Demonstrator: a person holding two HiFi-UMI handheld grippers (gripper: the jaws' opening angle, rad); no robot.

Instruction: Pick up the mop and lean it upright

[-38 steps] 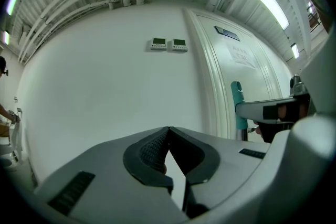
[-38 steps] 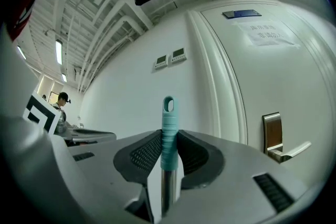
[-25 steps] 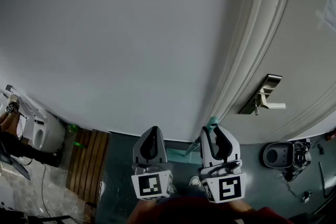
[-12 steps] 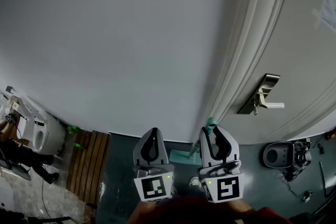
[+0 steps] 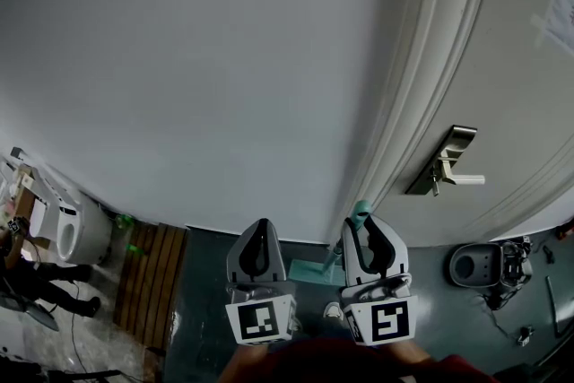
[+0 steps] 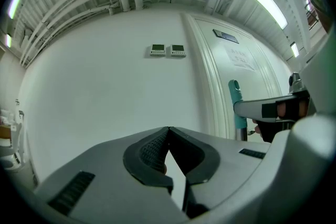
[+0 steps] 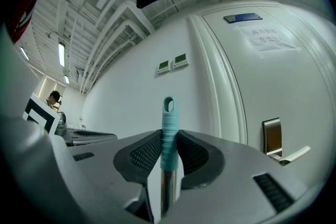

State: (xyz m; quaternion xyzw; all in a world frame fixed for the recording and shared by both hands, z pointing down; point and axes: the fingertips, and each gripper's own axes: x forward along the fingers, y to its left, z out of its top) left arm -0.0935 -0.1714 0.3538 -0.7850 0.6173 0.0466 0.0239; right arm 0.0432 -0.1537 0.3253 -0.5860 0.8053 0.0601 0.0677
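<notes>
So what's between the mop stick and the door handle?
The white door frame stands between the mop stick and the door handle. The right gripper view shows it.

The mop had a teal grip and silver shaft. The left gripper and right gripper were grey, with black dotted fingers and black-and-white square markers. The wall was white.
</notes>
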